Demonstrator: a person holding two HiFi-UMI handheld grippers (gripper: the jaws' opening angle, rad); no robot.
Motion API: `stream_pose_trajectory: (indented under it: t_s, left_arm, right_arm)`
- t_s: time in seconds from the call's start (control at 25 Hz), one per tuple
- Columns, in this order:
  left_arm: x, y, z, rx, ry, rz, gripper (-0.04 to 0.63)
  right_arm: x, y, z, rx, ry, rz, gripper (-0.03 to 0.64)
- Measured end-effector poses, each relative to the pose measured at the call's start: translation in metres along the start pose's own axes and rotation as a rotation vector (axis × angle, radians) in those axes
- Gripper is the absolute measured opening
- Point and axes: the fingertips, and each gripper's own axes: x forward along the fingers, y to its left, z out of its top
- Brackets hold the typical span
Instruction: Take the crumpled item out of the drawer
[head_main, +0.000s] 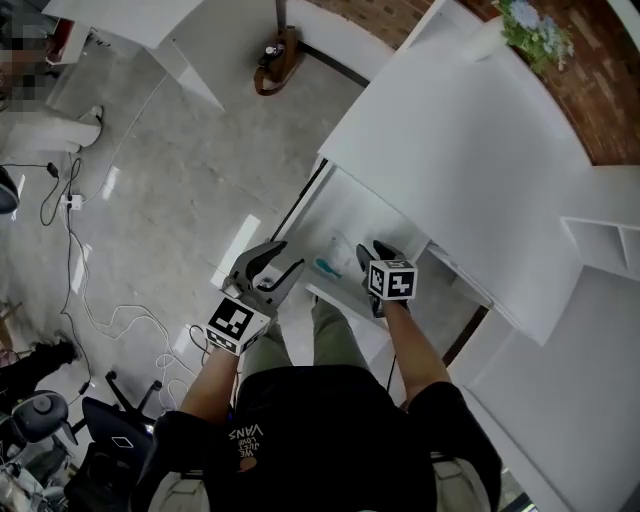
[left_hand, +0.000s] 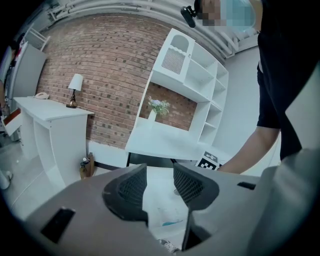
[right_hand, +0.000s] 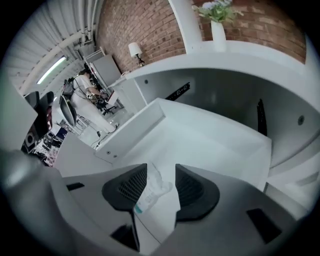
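There, on the white floor of the open drawer (right_hand: 215, 137), a crumpled clear plastic bottle (right_hand: 152, 189) with a teal band was seen lying on its side, near the drawer's front edge. In the right gripper view it was framed in the gap between the two dark, mesh-textured pads of the right gripper (right_hand: 161, 172), whose jaws were held moderately apart above it; no contact between pads and bottle could be made out. In the head view the same bottle (head_main: 327, 264) was found between the two grippers, just beside the right gripper (head_main: 372, 256). The left gripper (head_main: 282, 264) was held at the drawer's outer side, over its edge, and in its own view its jaws (left_hand: 160, 172) were likewise parted, with nothing between them and the bottle (left_hand: 169, 221) seen below. The drawer was pulled out from under the top of a white desk (head_main: 470, 150), on which a white vase of flowers (right_hand: 218, 22) was set against a brick wall (left_hand: 100, 65).
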Motion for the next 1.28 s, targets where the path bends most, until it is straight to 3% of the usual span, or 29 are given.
stream_pose_trajectory:
  t_s: [0.2,0.32,0.44,0.68,1.0,1.28]
  left_arm:
    - [-0.003,0.007,-0.005,-0.013,-0.001,0.026,0.146]
    - [-0.003,0.009,-0.009,-0.026,-0.006,0.039,0.146]
    - [-0.002,0.009,-0.011,-0.039,-0.009,0.048,0.146]
    - [0.001,0.008,-0.015,-0.046,-0.003,0.051,0.146]
    - [0.007,0.006,-0.026,-0.041,0.024,0.037,0.146]
    - [0.011,0.004,-0.022,-0.044,0.023,0.031,0.146]
  right_arm:
    - [0.025,-0.007,-0.019,-0.018,0.098,0.021,0.162]
    - [0.038,-0.009,-0.030,0.053,0.132,0.049,0.158]
    - [0.046,-0.013,-0.036,0.148,0.138,0.060,0.155]
    - [0.058,-0.013,-0.049,0.233,0.169,0.095,0.143]
    - [0.070,-0.009,-0.056,0.294,0.180,0.129,0.127]
    - [0.070,-0.003,-0.056,0.276,0.175,0.175,0.054]
